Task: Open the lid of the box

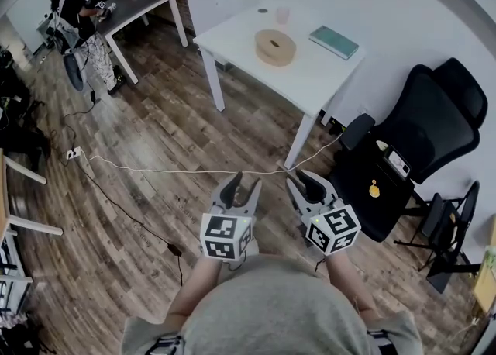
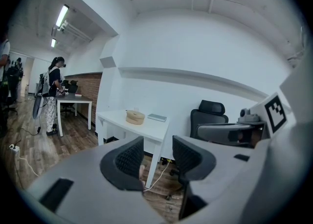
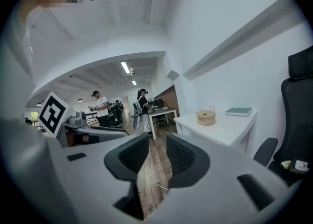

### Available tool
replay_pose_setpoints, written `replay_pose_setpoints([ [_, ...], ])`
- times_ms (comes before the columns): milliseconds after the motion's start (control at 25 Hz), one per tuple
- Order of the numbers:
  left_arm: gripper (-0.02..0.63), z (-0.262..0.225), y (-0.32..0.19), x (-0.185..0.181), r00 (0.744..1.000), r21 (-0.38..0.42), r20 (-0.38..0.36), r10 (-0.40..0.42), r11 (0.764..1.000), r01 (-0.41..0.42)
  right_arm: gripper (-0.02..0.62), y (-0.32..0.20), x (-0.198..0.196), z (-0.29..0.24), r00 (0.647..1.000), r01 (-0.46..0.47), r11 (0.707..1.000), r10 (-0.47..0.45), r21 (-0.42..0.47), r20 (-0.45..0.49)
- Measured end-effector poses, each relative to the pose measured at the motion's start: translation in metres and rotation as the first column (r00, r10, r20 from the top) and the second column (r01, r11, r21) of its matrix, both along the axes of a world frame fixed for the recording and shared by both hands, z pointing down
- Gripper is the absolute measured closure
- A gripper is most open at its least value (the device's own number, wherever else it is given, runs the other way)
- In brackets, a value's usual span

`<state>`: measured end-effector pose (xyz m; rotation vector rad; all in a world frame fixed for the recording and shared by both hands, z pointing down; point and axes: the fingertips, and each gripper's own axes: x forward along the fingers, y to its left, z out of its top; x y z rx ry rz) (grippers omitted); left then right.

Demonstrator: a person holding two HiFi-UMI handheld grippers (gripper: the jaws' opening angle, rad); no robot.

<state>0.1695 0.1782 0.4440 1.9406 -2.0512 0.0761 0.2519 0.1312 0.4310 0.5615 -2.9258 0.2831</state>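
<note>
Our left gripper (image 1: 239, 184) is out in front of us at about waist height, its two dark ribbed jaws parted by a moderate gap with nothing between them; through that gap we see only floor and a table leg. Our right gripper (image 1: 306, 183) is just beside it, level with it, its jaws likewise partly open and empty. Both hang over the brown plank floor (image 1: 155, 136), well short of the white rectangular table (image 1: 232, 36) ahead. The round tan wooden box (image 1: 275, 46) sits near the middle of that table, its lid (image 1: 273, 39) in place on top as far as we can tell, well apart from both grippers. A teal hardcover book (image 1: 334, 41) lies flat to the box's right, and a small clear cup (image 1: 282, 15) stands behind it. A black mesh office chair (image 1: 418, 136) stands right of the table. A white cable (image 1: 194, 170) trails across the floor. At far left a person (image 1: 77, 28) stands at a dark desk (image 1: 143, 5).
</note>
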Motion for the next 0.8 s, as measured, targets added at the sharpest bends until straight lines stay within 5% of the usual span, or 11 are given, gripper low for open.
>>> replay_pose_setpoints([
  [800,0.36,-0.007,-0.121,-0.184,0.993,-0.037,0.015,0.116,0.993,-0.116,0.377,-0.122,-0.179,-0.017,0.995,-0.1,0.995,0.101,0.007,-0.021],
])
